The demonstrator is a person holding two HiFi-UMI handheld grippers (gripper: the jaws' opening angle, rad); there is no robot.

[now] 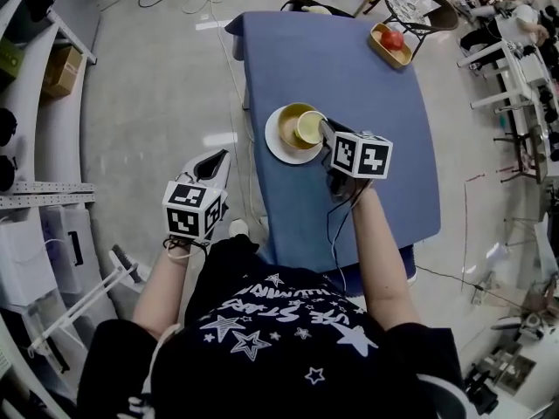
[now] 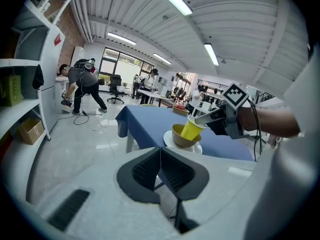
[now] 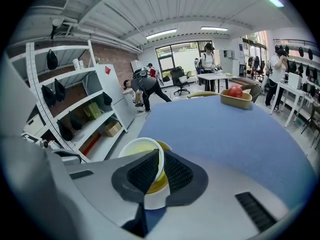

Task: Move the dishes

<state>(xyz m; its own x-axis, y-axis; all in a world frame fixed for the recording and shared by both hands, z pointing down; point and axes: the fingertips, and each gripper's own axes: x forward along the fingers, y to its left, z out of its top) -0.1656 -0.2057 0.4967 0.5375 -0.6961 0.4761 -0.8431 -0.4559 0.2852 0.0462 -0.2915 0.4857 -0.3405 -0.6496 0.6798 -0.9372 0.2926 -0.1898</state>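
On the blue table (image 1: 367, 94) a white plate (image 1: 278, 147) carries a mustard bowl (image 1: 288, 120). A yellow cup (image 1: 310, 127) leans tilted over the bowl, and my right gripper (image 1: 321, 127) is shut on its rim. In the right gripper view the cup's wall (image 3: 145, 151) sits pinched between the pads (image 3: 177, 171), with the bowl (image 3: 159, 185) and plate (image 3: 152, 203) below. My left gripper (image 1: 218, 157) hangs over the floor left of the table, shut and empty (image 2: 160, 154). The left gripper view shows the cup (image 2: 191, 128), bowl (image 2: 179, 136) and right gripper (image 2: 212, 116).
A wooden tray with a red apple (image 1: 391, 40) stands at the table's far right corner, also the tray (image 3: 235, 99) in the right gripper view. Chairs (image 1: 419, 7) stand behind the table. Shelving (image 1: 35, 68) lines the left. People work at desks (image 2: 80, 86) beyond.
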